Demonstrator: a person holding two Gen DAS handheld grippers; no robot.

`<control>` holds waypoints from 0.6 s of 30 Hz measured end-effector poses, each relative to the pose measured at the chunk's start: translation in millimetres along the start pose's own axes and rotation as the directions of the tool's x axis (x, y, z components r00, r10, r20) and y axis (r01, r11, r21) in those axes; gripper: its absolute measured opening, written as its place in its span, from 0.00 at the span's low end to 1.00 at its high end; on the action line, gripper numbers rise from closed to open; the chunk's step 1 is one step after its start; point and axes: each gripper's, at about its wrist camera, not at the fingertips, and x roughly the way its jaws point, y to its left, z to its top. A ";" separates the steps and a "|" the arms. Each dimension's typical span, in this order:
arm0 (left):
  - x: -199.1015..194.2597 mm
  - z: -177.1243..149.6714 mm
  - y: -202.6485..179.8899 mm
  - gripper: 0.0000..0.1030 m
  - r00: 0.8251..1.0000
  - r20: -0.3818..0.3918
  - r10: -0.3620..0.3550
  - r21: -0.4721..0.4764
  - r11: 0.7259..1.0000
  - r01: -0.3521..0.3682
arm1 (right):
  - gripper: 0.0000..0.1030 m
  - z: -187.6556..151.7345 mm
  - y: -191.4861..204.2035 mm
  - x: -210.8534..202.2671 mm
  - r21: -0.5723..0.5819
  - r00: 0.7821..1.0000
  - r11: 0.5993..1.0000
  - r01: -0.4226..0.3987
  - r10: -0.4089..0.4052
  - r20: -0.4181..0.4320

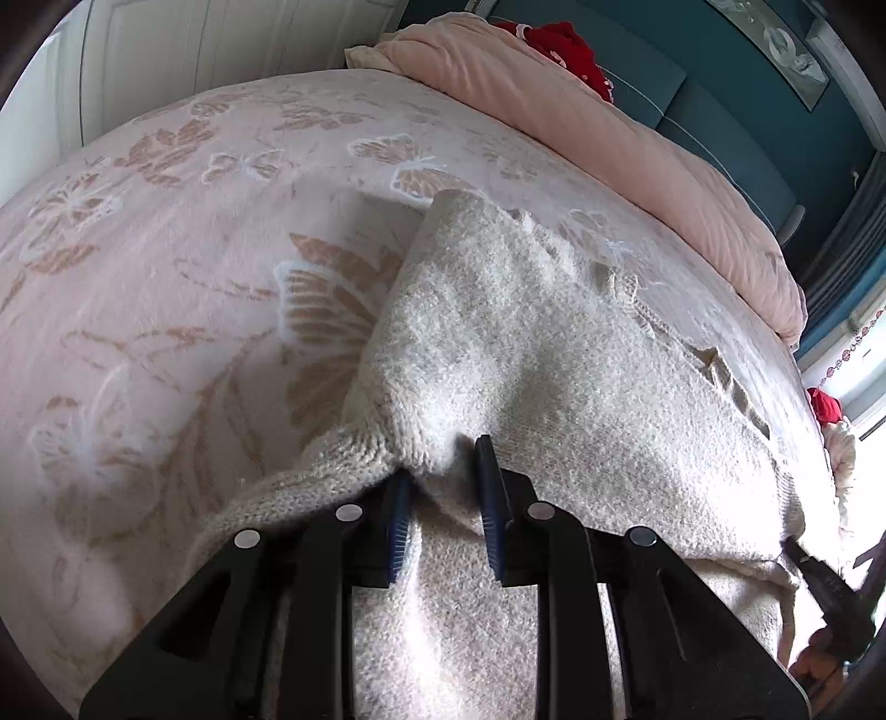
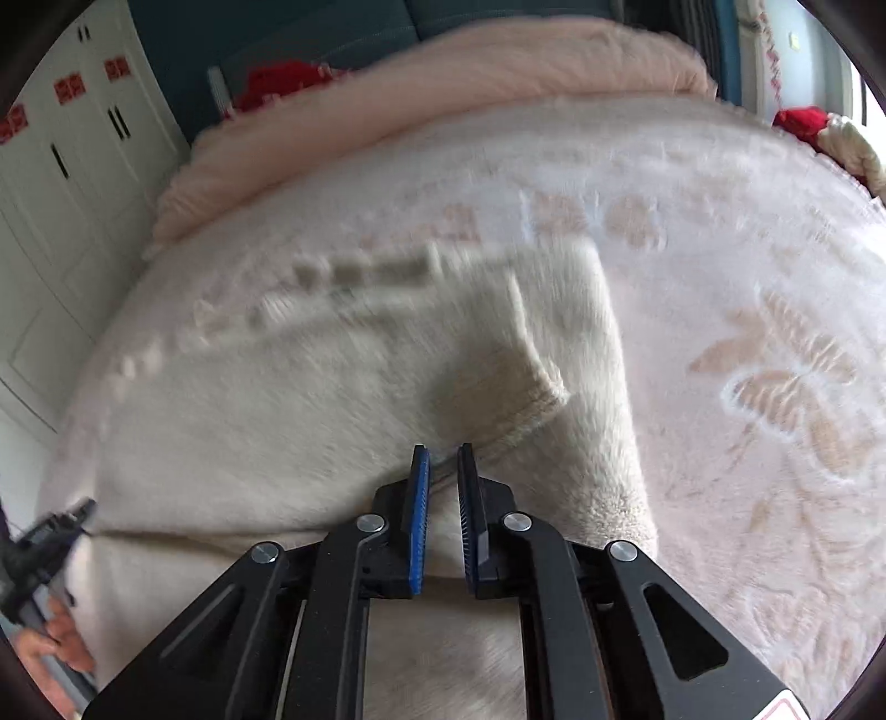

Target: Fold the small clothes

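Observation:
A cream fuzzy knit sweater (image 1: 554,354) lies on a pink butterfly-patterned blanket (image 1: 166,249). In the left wrist view, my left gripper (image 1: 443,471) is at the sweater's near edge, with a bunched fold of sweater between its narrowly parted blue pads. The right wrist view is blurred. There the sweater (image 2: 332,415) shows a sleeve folded across its body. My right gripper (image 2: 442,459) sits over the sweater's near hem with a narrow gap between its pads and fabric at the tips. The right gripper also shows at the far right of the left view (image 1: 825,581).
A rolled pink duvet (image 1: 609,138) lies along the head of the bed, with red items (image 1: 565,50) behind it. White wardrobe doors (image 2: 55,221) stand to one side. More red and cream clothes (image 2: 830,133) lie at the bed's far edge.

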 end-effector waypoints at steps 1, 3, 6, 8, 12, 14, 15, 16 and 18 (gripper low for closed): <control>-4.9 -0.3 0.1 0.22 1.000 0.005 -0.002 -0.003 1.000 0.002 | 0.09 0.7 4.4 -5.7 -0.010 1.000 1.000 -0.010 0.010 0.014; -15.3 -1.5 0.4 0.31 1.000 0.009 -0.022 -0.033 0.999 0.022 | 0.13 -1.4 9.9 -15.9 -0.022 0.999 1.000 -0.005 0.005 0.034; -25.7 -0.7 2.0 0.55 0.997 0.010 -0.078 -0.094 0.992 0.079 | 0.31 -6.0 -4.5 -18.1 0.029 0.998 0.999 0.035 -0.037 0.047; -21.8 2.4 5.1 0.57 0.995 -0.003 -0.099 -0.141 0.985 0.098 | 0.39 -3.1 -20.4 -9.8 0.089 0.996 0.993 0.073 -0.077 0.041; -4.5 10.8 22.2 0.45 0.976 -0.007 -0.216 -0.342 0.918 0.201 | 0.41 7.0 -37.2 12.9 0.203 1.000 0.979 0.027 -0.029 0.005; -2.3 16.1 30.1 0.18 0.962 0.040 -0.270 -0.422 0.868 0.261 | 0.07 13.8 -31.8 27.2 0.191 0.999 0.982 -0.001 0.007 -0.032; -6.4 20.2 30.0 0.11 0.965 0.059 -0.256 -0.416 0.872 0.257 | 0.07 20.6 -24.7 27.0 0.184 0.999 0.983 -0.013 0.018 -0.027; -13.1 23.1 29.5 0.11 0.965 0.087 -0.248 -0.402 0.877 0.262 | 0.06 25.5 -17.5 17.4 0.171 0.999 0.984 -0.051 0.048 0.021; -31.9 26.2 26.6 0.10 0.963 0.151 -0.225 -0.352 0.898 0.265 | 0.06 33.8 -0.1 -15.1 0.128 0.982 0.982 -0.140 0.122 0.141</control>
